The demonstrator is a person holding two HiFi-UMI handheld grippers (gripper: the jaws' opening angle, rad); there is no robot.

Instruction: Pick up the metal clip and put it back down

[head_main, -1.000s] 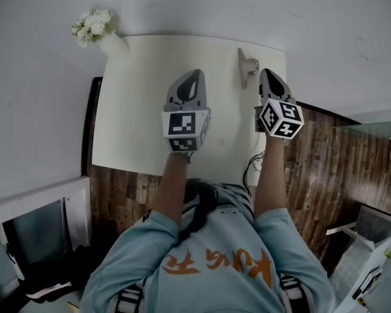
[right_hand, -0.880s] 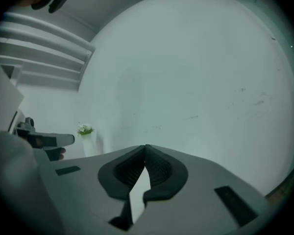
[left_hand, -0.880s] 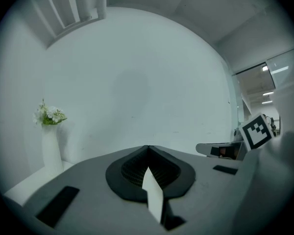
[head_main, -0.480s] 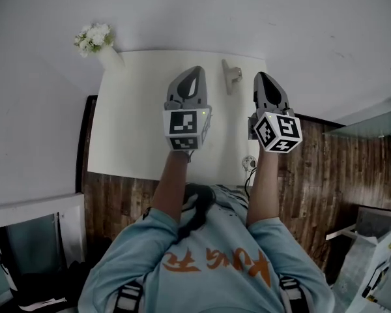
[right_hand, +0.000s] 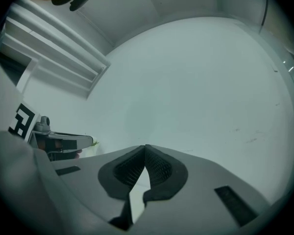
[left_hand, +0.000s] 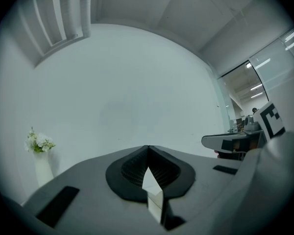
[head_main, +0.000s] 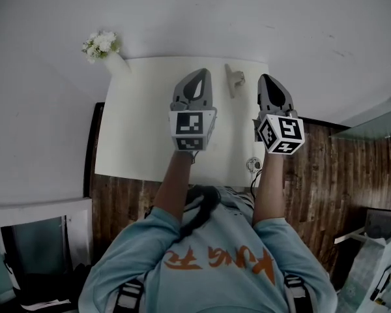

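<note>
A small pale metal clip (head_main: 233, 79) lies near the far edge of the white table (head_main: 140, 122), between my two grippers as seen from the head. My left gripper (head_main: 194, 77) hovers above the table's middle, level, jaws closed tip to tip with nothing in them (left_hand: 147, 147). To the right of the clip, my right gripper (head_main: 268, 78) is held over the table's right edge, also shut and empty (right_hand: 146, 146). Both gripper views face a bare white wall, and the clip is out of their sight.
A white vase of flowers (head_main: 101, 44) stands at the table's far left corner and shows in the left gripper view as flowers (left_hand: 38, 143). A cable (head_main: 253, 165) hangs at the table's near right edge. Wooden floor (head_main: 319, 168) lies to the right.
Both grippers have risen a little above the table and stayed shut. The clip lies in the same spot on the table.
</note>
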